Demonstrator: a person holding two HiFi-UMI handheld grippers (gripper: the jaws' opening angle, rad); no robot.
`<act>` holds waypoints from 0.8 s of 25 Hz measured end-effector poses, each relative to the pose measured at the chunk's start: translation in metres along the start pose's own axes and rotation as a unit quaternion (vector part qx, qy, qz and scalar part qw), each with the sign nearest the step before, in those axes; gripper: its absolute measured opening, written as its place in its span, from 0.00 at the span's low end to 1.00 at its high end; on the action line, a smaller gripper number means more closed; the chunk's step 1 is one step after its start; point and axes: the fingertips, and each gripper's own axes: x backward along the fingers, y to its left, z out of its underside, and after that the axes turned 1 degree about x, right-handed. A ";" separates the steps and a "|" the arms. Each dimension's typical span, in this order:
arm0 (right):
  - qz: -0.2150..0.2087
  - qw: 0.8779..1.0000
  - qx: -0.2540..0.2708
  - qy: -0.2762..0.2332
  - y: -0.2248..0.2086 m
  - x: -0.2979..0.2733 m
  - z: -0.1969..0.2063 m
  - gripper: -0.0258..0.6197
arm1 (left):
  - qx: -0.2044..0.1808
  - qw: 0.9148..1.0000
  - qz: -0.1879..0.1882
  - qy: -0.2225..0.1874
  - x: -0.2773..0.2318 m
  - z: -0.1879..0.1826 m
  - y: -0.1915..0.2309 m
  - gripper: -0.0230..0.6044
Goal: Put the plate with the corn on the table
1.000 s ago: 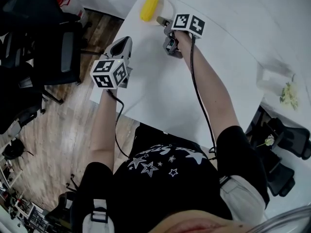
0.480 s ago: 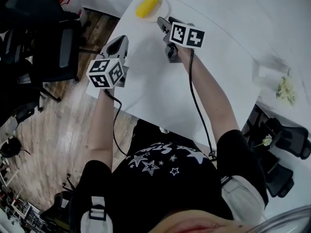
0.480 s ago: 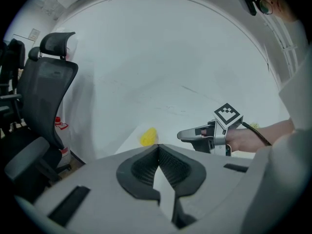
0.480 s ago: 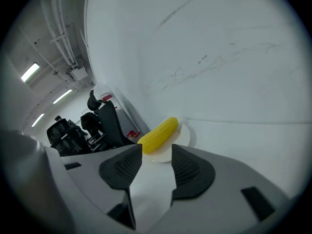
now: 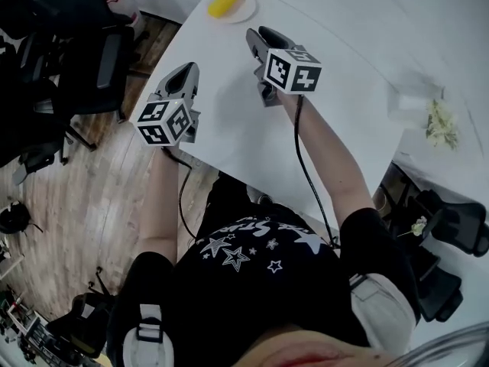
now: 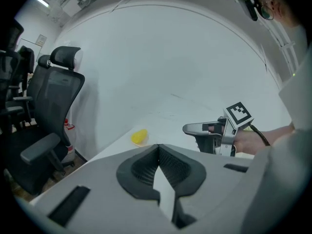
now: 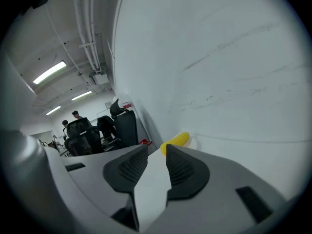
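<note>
Grey left tongs closed, empty | right tongs just closing, half apart, empty

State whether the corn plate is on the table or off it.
On the table: the plate, corn lying on it, rests flat near its far corner, with nothing holding it.

I note a white table standing on a wood-plank floor. Black office chairs stand near the table's left edge. A plain white wall, lightly scuffed, rises behind the table. Lit strip lights and pipes run along the ceiling.
</note>
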 end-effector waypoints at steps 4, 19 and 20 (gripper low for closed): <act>-0.014 0.999 0.027 -0.018 0.019 0.043 -0.001 0.18 | -0.001 1.000 -0.007 -0.010 0.031 0.005 -0.028 0.05; -0.057 0.995 0.061 -0.051 0.053 0.238 0.040 0.08 | -0.006 0.997 -0.033 -0.064 0.156 0.042 -0.161 0.05; -0.060 0.995 0.062 -0.052 0.055 0.250 0.044 0.08 | -0.006 0.997 -0.035 -0.065 0.165 0.047 -0.170 0.05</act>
